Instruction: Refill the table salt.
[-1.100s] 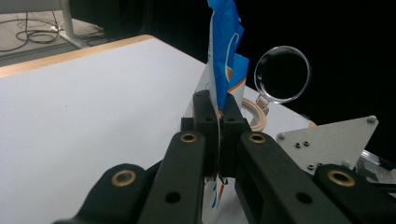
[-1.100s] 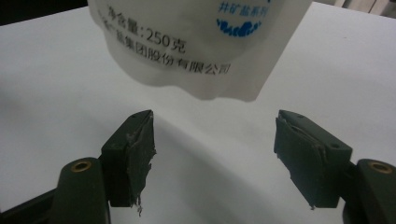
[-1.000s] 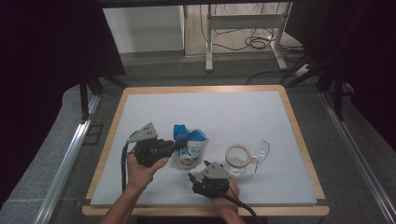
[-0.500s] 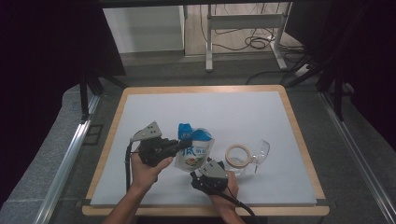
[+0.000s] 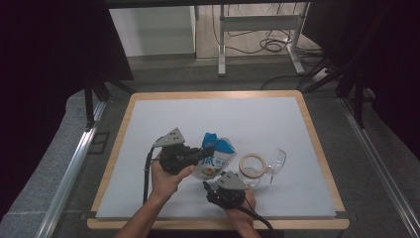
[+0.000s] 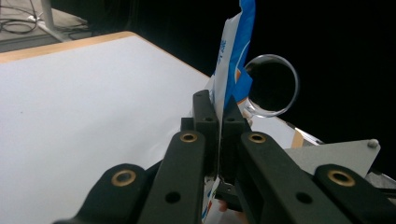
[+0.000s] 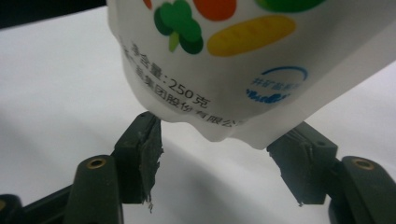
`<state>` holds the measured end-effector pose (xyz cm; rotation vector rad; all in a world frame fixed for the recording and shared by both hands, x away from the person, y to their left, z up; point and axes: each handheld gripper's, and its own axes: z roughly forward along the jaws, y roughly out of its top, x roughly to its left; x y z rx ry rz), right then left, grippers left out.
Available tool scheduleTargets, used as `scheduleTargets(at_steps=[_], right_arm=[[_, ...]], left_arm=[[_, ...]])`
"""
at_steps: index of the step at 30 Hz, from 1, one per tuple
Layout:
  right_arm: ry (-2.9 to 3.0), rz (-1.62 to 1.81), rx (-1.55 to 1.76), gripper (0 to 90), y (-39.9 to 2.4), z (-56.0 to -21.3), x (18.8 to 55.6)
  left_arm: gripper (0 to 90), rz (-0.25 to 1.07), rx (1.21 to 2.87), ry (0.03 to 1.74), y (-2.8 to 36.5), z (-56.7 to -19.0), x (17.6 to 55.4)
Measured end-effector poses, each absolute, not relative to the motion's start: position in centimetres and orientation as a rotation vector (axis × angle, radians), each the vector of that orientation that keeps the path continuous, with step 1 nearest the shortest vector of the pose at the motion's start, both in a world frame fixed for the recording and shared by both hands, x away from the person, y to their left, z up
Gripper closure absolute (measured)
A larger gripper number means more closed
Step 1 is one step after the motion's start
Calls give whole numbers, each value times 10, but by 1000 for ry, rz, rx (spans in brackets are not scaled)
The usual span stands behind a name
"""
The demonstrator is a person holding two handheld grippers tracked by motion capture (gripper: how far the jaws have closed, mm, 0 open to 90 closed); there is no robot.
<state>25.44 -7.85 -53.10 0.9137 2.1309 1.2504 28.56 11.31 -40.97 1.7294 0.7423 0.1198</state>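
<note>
A white and blue snack bag (image 5: 218,158) is held up off the white table top (image 5: 208,114). My left gripper (image 5: 207,151) comes from the left and is shut on the bag's edge. In the left gripper view its jaws (image 6: 218,100) pinch the thin blue and white seam of the bag (image 6: 233,51). My right gripper (image 5: 208,186) is just below the bag, near the front edge. In the right gripper view its jaws (image 7: 224,145) stand open and have just been closing; the bag's printed bottom (image 7: 224,60) hangs between them, clear of both pads.
A roll of tape (image 5: 251,165) lies right of the bag, with clear safety glasses (image 5: 277,159) beside it; one lens (image 6: 273,86) shows behind the bag. A wooden rim (image 5: 317,148) frames the table. A metal stand and cables (image 5: 257,29) sit on the floor beyond.
My left gripper has moved right with the bag in it, bringing the bag over the right gripper. The right hand has kept its place.
</note>
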Motion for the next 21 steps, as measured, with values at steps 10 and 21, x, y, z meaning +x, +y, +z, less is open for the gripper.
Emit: scheduleTargets(at_steps=[10, 21], right_arm=[[2031, 1225, 860, 374, -75, -529, 248], [2106, 1318, 887, 451, -82, -529, 245]], left_arm=[[900, 107, 1712, 716, 114, -403, 278], [900, 188, 1739, 769, 117, -408, 288]])
